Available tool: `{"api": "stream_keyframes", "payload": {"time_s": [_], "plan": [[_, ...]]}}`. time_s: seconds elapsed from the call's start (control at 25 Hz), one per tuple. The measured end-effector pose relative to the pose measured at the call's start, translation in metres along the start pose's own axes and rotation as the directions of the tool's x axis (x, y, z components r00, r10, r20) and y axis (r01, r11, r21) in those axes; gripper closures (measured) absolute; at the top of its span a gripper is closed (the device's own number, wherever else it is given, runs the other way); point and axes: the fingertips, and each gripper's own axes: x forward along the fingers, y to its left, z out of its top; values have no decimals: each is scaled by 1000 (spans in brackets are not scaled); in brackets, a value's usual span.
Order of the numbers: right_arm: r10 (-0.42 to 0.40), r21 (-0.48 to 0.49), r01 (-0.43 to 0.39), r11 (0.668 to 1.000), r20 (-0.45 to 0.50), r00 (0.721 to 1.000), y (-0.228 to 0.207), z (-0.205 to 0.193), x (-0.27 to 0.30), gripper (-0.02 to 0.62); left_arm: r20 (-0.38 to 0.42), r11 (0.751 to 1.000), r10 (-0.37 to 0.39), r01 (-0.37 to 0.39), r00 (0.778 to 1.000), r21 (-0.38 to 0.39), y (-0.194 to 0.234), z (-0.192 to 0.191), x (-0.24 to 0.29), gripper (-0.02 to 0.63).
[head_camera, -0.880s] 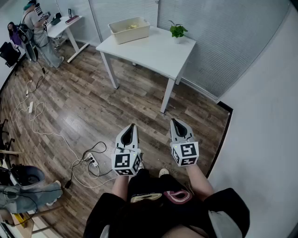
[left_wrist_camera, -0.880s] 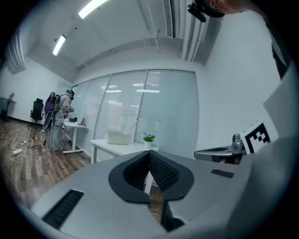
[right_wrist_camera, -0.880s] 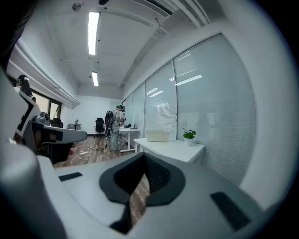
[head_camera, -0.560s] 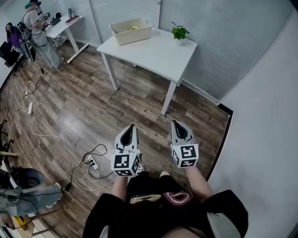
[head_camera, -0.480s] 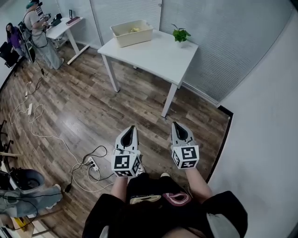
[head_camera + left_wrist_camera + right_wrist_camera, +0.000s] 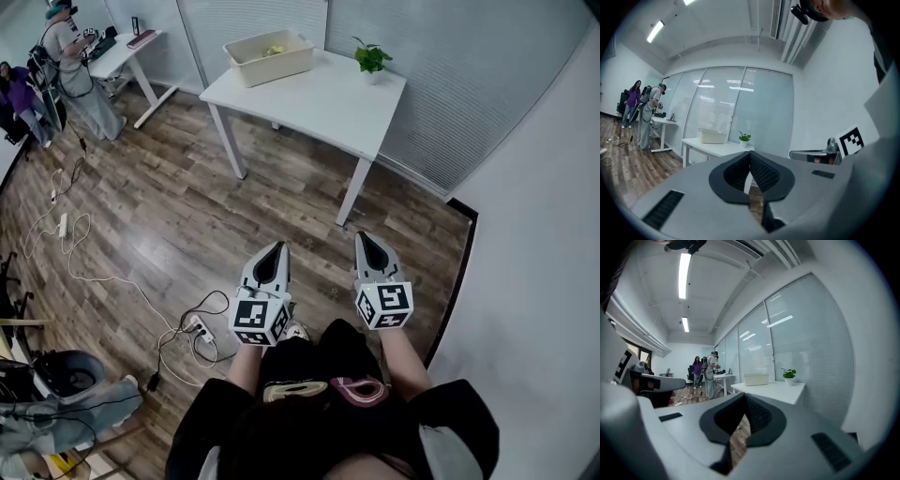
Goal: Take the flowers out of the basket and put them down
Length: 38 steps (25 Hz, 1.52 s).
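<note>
Lower centre: the left hand-held gripper (image 6: 278,249) and right hand-held gripper (image 6: 362,240) hang over the wood floor (image 6: 169,206), jaws together on nothing. The flowers (image 6: 274,51), a yellow glimpse, lie in the cream basket (image 6: 253,66) on the white tabletop (image 6: 319,103) at top centre, well apart from both. Probably light, soft and crushable, they are best pinched at the stems. Blinds line the office walls.

Two grippers (image 6: 277,247) (image 6: 364,238), two tables (image 6: 319,94) (image 6: 114,56), one basket (image 6: 272,62), one plant (image 6: 372,57).

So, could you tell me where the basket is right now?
In the head view, the basket sits at the far-left end of the white table, left of the potted plant.
</note>
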Motion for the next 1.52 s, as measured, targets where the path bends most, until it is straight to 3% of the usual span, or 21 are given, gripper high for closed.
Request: {"api": "stream_keyframes", "payload": {"time_s": [0.08,0.24,0.32,0.76,1.0,1.52], "plan": [[-1,-6,1,1000,4,1000,3,1,6,585,9,1000,-3,3,1000,2,6,3,3,588],[-5,28,4,1000,11,1000,4,4,18,584,60,990,-89,95,994,-102,12,11,7,588],[-3,37,2,999,20,1000,2,7,27,584,70,988,-94,101,993,-113,16,14,12,589],[54,78,-53,996,-14,998,-40,4,115,584,35,996,43,-40,998,-78,48,9,83,589],[114,66,-111,992,-42,993,-72,15,170,584,50,993,60,-54,997,-105,51,21,138,589],[246,17,-245,969,-63,967,-133,30,257,586,49,969,239,-235,970,-74,59,30,238,588]]}}
